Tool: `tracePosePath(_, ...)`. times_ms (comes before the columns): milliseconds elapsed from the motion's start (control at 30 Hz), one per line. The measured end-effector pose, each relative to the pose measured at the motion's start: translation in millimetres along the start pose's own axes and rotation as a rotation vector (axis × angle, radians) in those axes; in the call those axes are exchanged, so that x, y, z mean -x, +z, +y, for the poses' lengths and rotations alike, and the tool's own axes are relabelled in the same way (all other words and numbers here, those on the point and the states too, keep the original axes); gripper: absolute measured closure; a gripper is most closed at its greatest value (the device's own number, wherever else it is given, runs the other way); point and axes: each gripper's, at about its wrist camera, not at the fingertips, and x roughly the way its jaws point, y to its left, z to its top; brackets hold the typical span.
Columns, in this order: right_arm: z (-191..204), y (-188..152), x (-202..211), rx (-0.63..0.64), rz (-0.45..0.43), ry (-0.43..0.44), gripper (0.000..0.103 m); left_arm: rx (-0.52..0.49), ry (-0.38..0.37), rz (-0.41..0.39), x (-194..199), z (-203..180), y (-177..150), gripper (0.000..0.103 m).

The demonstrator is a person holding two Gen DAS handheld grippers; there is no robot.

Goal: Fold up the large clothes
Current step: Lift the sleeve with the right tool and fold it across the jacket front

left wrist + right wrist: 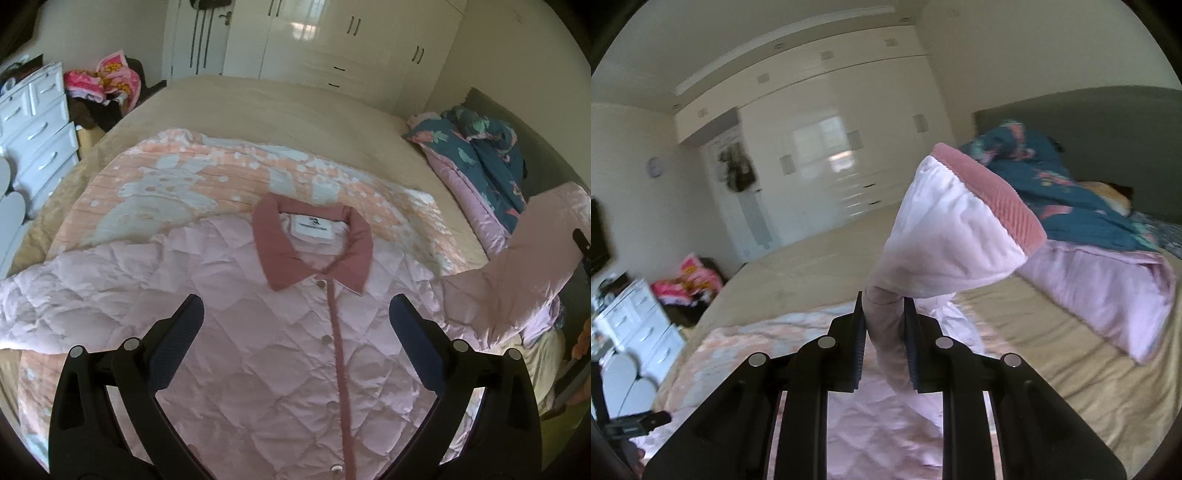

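A pale pink quilted jacket (280, 332) with a dusty-rose collar (314, 243) and button placket lies front up on a peach and white blanket (177, 184) on the bed. My left gripper (295, 314) is open and empty, hovering over the jacket's chest below the collar. My right gripper (884, 314) is shut on the jacket's right sleeve (945, 236) and holds it up off the bed; the rose ribbed cuff (993, 199) stands above the fingers. The lifted sleeve (524, 266) also shows at the right of the left wrist view.
The tan bed (295, 107) stretches ahead. A blue floral duvet with pink lining (480, 155) is heaped at the headboard on the right. A white dresser (40, 125) and a pile of pink clothes (107, 81) stand at the left. White wardrobes (332, 44) line the far wall.
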Motion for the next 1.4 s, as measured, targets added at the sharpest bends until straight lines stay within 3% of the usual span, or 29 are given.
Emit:
tracePosePath(133, 36.4, -5.1, -7.2, 0.036, 0.023, 0.068, 0.085, 0.032, 0.009, -0.025, 4.7, 20.8, 2.9, 0.009)
tracePosePath(467, 125.8, -46.1, -38.4, 0.1, 0.096, 0.212, 0.085, 0.143, -0.085, 0.03, -7.8, 77.7, 0.4, 0.009)
tracePosePath(800, 193.4, -133.5, -79.6, 0.137, 0.247, 0.3, 0.085, 0.201, -0.111, 0.045, -20.7, 115.7, -17.6, 0.009)
tracePosePath(1100, 219.5, -204.5, -103.3, 0.146, 0.383, 0.329, 0.083, 0.296, -0.235, 0.114, -44.2, 135.3, -30.4, 0.009)
tracePosePath(1300, 240.3, -241.4, -104.0, 0.173, 0.471, 0.411, 0.072, 0.355, -0.307, 0.149, -59.0, 139.2, -38.6, 0.009)
tracePosePath(1400, 249.0, -255.5, -100.8, 0.185, 0.522, 0.454, 0.057, 0.389, -0.358, 0.165, -65.1, 139.7, -42.3, 0.009)
